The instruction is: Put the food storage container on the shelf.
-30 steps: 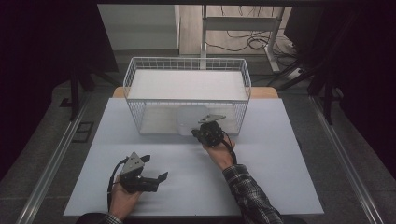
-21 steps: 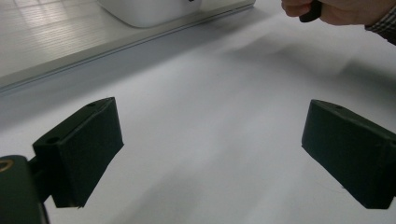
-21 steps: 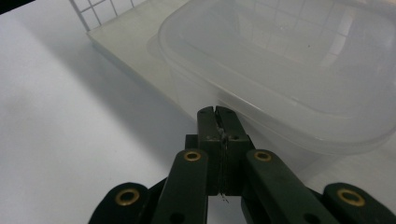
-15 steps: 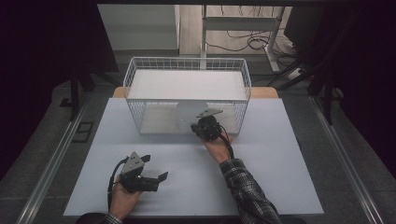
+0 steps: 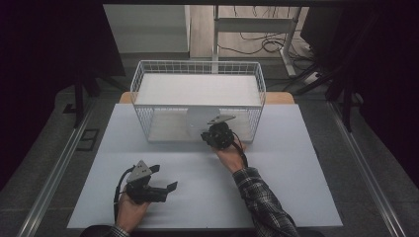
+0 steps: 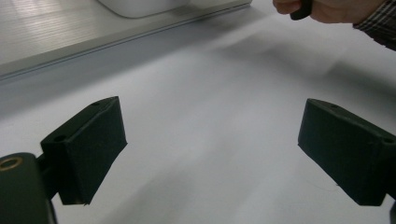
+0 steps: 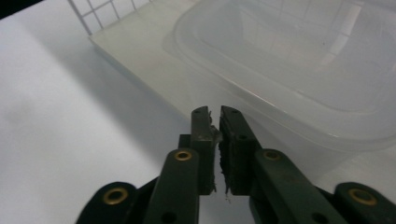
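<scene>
A white wire basket (image 5: 148, 84) stands at the far middle of the white table (image 5: 296, 163). A translucent plastic container (image 5: 200, 117) (image 7: 299, 60) is tilted up at the basket's front wall. Whether it is inside or just in front of the wire I cannot tell. My right gripper (image 5: 211, 132) (image 7: 214, 112) is at its lower rim, jaws pressed together on that rim. My left gripper (image 5: 163, 177) (image 6: 210, 154) rests low near the table's front left. It is open, with bare table between its pads (image 6: 88, 144).
The basket has a pale flat floor (image 7: 140, 51). In the left gripper view, the right hand (image 6: 327, 7) is at the top right. Metal rails (image 5: 59, 163) run along both sides of the table, and cables (image 5: 257, 47) lie on the floor behind.
My right gripper has moved a little farther up toward the basket's front, with the container in it. The left gripper has stayed where it was.
</scene>
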Motion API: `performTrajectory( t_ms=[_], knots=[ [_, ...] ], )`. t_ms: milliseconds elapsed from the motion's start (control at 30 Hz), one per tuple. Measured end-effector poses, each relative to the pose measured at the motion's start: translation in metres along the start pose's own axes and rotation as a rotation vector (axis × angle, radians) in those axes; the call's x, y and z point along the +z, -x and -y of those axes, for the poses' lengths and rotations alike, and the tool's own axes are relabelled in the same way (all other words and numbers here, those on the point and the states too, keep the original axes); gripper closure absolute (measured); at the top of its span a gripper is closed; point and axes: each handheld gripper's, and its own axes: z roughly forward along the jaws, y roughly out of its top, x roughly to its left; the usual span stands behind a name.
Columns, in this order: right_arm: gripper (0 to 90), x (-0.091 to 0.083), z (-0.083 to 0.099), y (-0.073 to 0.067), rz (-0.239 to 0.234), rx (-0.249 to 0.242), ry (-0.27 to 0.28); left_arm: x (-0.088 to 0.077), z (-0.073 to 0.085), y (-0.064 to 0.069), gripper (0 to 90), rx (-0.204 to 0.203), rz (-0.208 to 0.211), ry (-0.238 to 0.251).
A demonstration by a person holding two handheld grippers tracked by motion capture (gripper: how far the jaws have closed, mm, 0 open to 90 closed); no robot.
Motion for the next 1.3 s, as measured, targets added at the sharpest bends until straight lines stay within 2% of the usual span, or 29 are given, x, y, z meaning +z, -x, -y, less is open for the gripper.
performTrajectory(
  t_ms=[67,400,533,567,733,933,1300],
  knots=[
    [74.9,-0.004,0.000,-0.002,-0.007,0.001,0.004,0.000,0.000,0.000,6.9,0.002,-0.003,0.001],
    [62.5,-0.015,0.001,-0.008,-0.021,0.006,0.016,0.000,0.001,-0.001,6.4,0.000,-0.011,-0.004],
    [57.1,-0.021,0.001,-0.012,-0.027,-0.012,0.022,0.001,0.001,-0.001,6.3,0.002,-0.011,-0.007],
    [53.1,-0.025,0.001,-0.014,-0.029,-0.019,0.024,0.001,0.001,-0.001,6.3,0.002,-0.010,-0.008],
    [45.2,-0.030,0.003,-0.017,-0.034,-0.024,0.025,0.001,0.001,-0.001,6.2,0.005,-0.009,-0.010],
    [32.1,-0.034,0.010,-0.021,-0.055,-0.035,0.014,0.002,0.001,-0.001,6.2,0.006,-0.004,-0.014],
    [14.2,-0.040,0.029,-0.021,-0.067,-0.038,0.014,0.003,0.001,0.001,6.3,0.026,0.004,-0.011]
  ],
)
